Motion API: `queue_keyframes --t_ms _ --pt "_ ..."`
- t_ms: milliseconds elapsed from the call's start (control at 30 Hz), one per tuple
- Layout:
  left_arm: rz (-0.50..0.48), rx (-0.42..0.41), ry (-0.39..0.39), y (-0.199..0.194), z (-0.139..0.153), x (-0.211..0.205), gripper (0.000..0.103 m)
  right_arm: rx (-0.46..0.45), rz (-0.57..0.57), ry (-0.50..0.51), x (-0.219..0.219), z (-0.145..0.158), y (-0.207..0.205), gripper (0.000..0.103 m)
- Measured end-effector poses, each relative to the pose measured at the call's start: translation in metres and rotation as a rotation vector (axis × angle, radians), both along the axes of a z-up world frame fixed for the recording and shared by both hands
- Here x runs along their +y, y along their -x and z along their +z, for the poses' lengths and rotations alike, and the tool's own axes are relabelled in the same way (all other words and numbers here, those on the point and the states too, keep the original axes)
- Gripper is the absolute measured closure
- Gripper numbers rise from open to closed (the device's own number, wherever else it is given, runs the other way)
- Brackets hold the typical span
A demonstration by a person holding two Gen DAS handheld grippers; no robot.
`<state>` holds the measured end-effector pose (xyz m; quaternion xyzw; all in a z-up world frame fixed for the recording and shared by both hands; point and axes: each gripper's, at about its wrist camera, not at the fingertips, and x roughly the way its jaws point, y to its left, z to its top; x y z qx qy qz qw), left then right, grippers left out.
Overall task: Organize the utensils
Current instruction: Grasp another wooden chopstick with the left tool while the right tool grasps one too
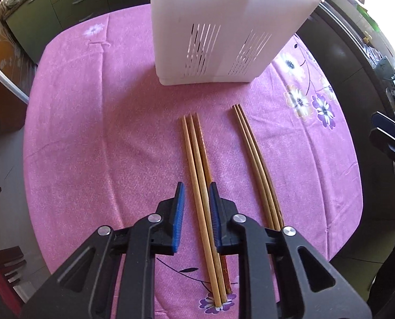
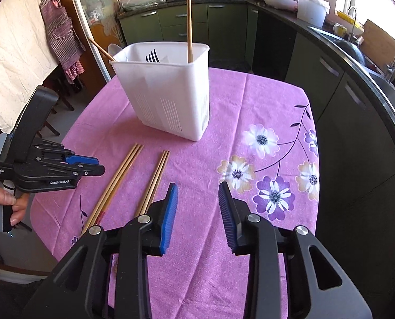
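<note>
A bench (image 2: 263, 101) draped in a pink flowered cloth (image 1: 91, 133) stands in a kitchen, with green cabinets (image 2: 197, 21) and a dark counter (image 2: 343, 42) running around its far and right sides and a checked apron (image 2: 62, 34) hanging at the left. The cloth's edges curve off close on every side; dark floor shows to the right of the bench, and most of the cloth's left half lies bare.

A white slotted utensil holder (image 2: 170, 90) stands upright near the far middle of the bench, holding a fork, a spoon and two chopsticks (image 2: 189, 26) that lean out of it. In front of it two bundles of wooden chopsticks lie flat, side by side and slightly apart, pointing toward the holder: a left bundle (image 1: 197, 175) and a right bundle (image 1: 253, 154).

The left tool (image 1: 196, 199) hovers over the left bundle with its blue pads (image 1: 180, 212) narrowly apart, the sticks showing between them, unclamped. The right tool (image 2: 198, 199) has its jaws apart with only cloth between them; the right bundle lies just left of its left pad. A hand (image 2: 0, 202) grips the left tool's handle.
</note>
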<state>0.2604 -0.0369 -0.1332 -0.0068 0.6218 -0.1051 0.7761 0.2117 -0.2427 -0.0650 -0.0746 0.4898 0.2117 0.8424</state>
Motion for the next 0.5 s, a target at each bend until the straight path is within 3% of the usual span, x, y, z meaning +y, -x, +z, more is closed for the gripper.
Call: queue_keyframes --t_ms 500 --pt "-0.005 0.062 -0.094 -0.015 -0.029 -0.009 0.088 0.052 -0.007 0.000 -0.005 -0.022 -0.006 0.071"
